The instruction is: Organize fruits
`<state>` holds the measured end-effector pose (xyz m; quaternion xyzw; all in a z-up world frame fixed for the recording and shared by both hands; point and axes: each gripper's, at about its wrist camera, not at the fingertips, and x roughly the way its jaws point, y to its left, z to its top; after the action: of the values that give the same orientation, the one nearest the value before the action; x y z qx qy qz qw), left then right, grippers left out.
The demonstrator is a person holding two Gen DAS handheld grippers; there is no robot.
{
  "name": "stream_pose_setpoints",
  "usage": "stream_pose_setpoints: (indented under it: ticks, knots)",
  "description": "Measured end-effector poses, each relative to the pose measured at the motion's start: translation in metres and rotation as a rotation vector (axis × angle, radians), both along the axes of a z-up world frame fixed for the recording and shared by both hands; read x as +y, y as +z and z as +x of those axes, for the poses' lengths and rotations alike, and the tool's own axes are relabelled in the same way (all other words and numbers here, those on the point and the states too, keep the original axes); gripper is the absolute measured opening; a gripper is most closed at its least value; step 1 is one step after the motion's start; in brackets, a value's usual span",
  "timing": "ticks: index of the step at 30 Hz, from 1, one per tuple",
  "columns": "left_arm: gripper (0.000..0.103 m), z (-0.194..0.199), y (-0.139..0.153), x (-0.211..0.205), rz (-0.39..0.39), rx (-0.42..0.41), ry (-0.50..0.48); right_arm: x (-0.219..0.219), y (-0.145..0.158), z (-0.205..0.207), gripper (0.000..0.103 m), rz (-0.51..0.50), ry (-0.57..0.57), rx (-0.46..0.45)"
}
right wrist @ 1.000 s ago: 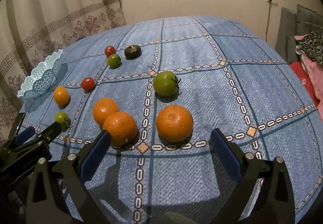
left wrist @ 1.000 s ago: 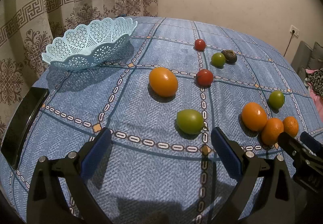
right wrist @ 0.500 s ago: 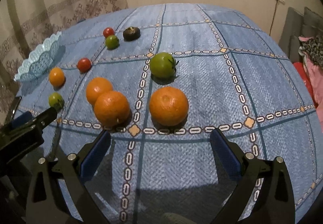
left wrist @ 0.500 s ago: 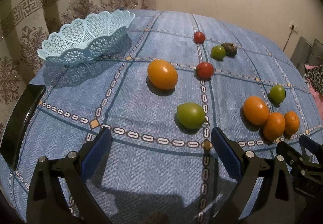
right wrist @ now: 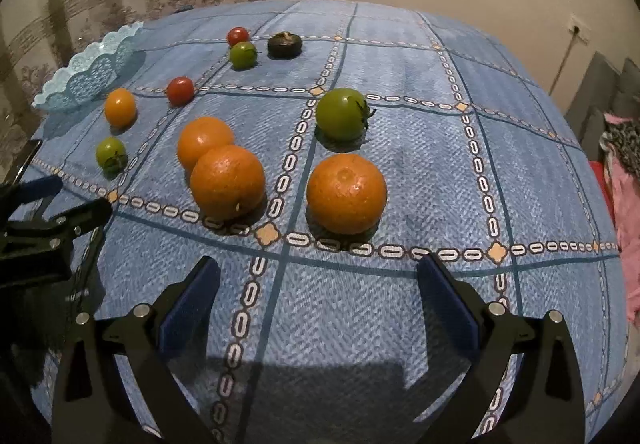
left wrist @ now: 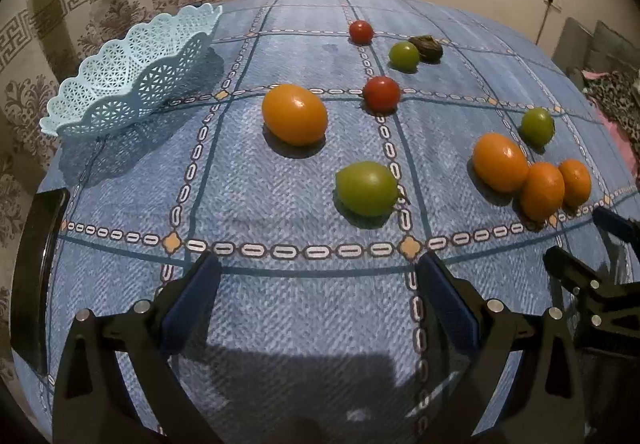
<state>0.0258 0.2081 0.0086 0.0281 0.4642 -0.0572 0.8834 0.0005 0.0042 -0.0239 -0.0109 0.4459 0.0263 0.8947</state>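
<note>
Above the blue patterned tablecloth, the left gripper and the right gripper both hover with jaws spread wide, holding nothing. Just ahead of the left lies a green tomato, and ahead of the right an orange. The remaining fruits lie scattered beyond, apart from the pale blue lattice basket at the far left edge.

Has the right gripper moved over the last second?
Yes. The right gripper has advanced toward the nearest orange, which now sits lower and closer between its open fingers; the fruit itself stayed put on the tablecloth.
</note>
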Motion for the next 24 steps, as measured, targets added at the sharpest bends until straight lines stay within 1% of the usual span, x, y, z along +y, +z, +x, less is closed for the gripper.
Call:
stream_pose_setpoints:
  ticks: [8,13,17,19,24]
  knots:
    - [0.100,0.001,0.002,-0.003,0.016,0.003,-0.017,0.002,0.000,-0.003,0.098,-0.014,0.017,0.000]
    - [0.100,-0.001,0.007,0.000,-0.030,-0.014,-0.043,0.000,0.001,-0.002,0.098,-0.009,0.028,0.008]
    - [0.098,0.002,0.010,0.006,-0.061,-0.014,-0.037,-0.004,0.004,-0.002,0.098,0.017,0.010,-0.003]
    - [0.098,0.002,0.012,0.007,-0.066,-0.020,-0.032,-0.009,0.007,0.000,0.096,0.036,-0.012,-0.011]
    - [0.098,0.007,0.017,0.010,-0.075,-0.043,-0.021,-0.019,0.011,0.009,0.082,0.045,-0.052,-0.017]
